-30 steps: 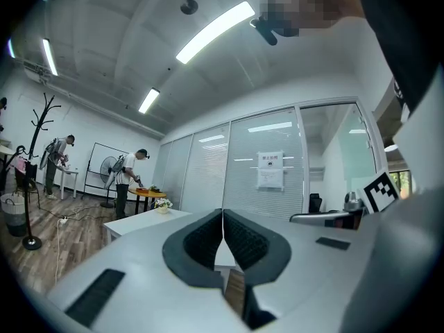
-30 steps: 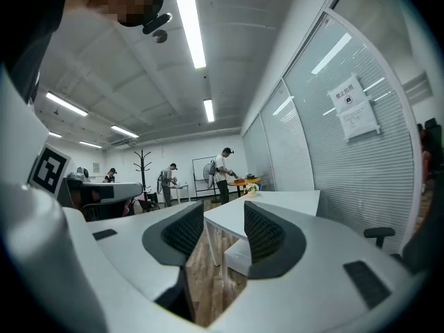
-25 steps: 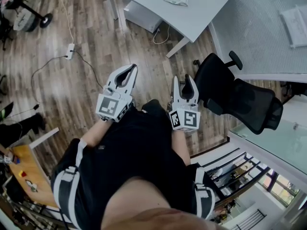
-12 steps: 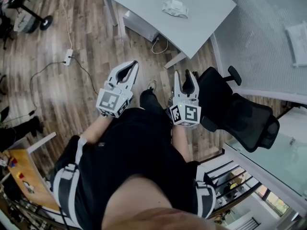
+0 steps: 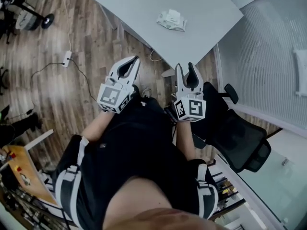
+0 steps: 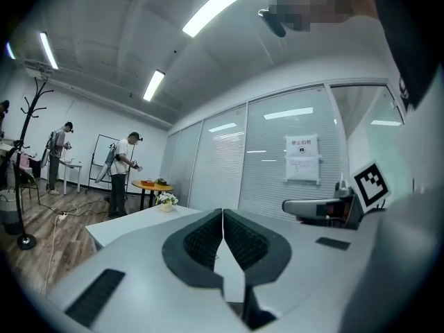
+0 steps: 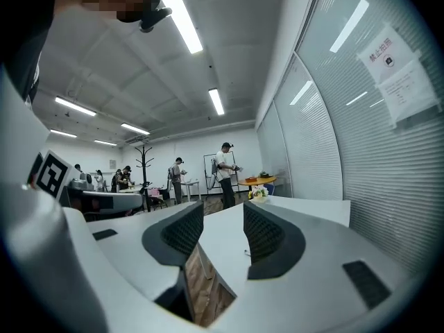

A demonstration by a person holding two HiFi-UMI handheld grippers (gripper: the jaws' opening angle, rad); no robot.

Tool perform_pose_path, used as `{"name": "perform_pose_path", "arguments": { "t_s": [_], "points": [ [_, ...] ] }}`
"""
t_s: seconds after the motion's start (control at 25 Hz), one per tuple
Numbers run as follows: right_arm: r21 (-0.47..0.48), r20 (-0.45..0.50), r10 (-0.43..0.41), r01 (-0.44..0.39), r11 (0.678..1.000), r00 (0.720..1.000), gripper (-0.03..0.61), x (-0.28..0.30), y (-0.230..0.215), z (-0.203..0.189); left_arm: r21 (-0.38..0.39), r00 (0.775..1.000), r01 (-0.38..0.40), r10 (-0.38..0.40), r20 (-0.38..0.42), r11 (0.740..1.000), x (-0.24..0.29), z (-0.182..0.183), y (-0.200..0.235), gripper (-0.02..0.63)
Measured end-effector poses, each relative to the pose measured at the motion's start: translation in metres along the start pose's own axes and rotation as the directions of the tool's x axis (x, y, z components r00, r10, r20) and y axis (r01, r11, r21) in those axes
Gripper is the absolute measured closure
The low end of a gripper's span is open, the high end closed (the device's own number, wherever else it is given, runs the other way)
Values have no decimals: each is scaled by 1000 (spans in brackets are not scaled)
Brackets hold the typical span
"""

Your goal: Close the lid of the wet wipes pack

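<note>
The wet wipes pack (image 5: 171, 20) is a small white, crumpled-looking bundle lying on the grey table (image 5: 201, 13) ahead of me. It also shows small and far off as the pack (image 6: 166, 200) on the tabletop in the left gripper view, and as the pack (image 7: 258, 193) in the right gripper view. I cannot make out its lid. My left gripper (image 5: 135, 60) is held level short of the table's near edge, its jaws closed together on nothing. My right gripper (image 5: 185, 66) is beside it at the table's corner, jaws apart and empty.
A black office chair (image 5: 235, 133) stands close by my right arm. A frosted glass partition (image 5: 268, 56) runs along the right. A power strip (image 5: 66, 59) with its cable lies on the wooden floor at the left. Several people stand far back in the room.
Both grippers have travelled forward together over the floor to the table's near edge. The table and pack now sit closer in the head view. The jaws look unchanged.
</note>
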State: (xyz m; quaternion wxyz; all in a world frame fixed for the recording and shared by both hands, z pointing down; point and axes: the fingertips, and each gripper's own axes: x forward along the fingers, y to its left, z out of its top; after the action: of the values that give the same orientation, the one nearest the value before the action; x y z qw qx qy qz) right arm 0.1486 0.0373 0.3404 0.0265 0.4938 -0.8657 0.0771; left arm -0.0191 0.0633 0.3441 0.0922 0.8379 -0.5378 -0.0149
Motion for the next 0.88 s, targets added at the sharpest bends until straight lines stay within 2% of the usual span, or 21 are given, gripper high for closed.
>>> {"name": "perform_pose_path", "arguments": {
  "t_s": [0.2, 0.32, 0.52, 0.64, 0.72, 0.8, 0.88],
  "points": [
    [11, -24, 16, -15, 1000, 1000, 382, 69, -49, 6, 6, 998, -9, 10, -65, 1000, 74, -15, 29, 589],
    [12, -61, 22, -21, 1000, 998, 380, 125, -87, -2, 1, 993, -6, 6, -118, 1000, 138, -37, 54, 589],
    [-2, -145, 30, -30, 1000, 989, 377, 226, -138, -14, -5, 974, 24, -24, -226, 1000, 241, -66, 105, 589],
    [2, -221, 38, -39, 999, 975, 371, 283, -158, -18, -4, 949, 49, -48, -312, 999, 292, -84, 135, 589],
    [1, -274, 56, -58, 998, 960, 370, 326, -174, -32, -7, 925, 61, -60, -374, 998, 331, -109, 158, 589],
    [-5, -324, 77, -83, 997, 943, 368, 367, -195, -61, -4, 900, 72, -67, -431, 997, 371, -147, 179, 589],
    [3, -374, 104, -111, 994, 922, 365, 395, -214, -102, 5, 864, 91, -76, -498, 996, 400, -199, 189, 589]
  ]
}}
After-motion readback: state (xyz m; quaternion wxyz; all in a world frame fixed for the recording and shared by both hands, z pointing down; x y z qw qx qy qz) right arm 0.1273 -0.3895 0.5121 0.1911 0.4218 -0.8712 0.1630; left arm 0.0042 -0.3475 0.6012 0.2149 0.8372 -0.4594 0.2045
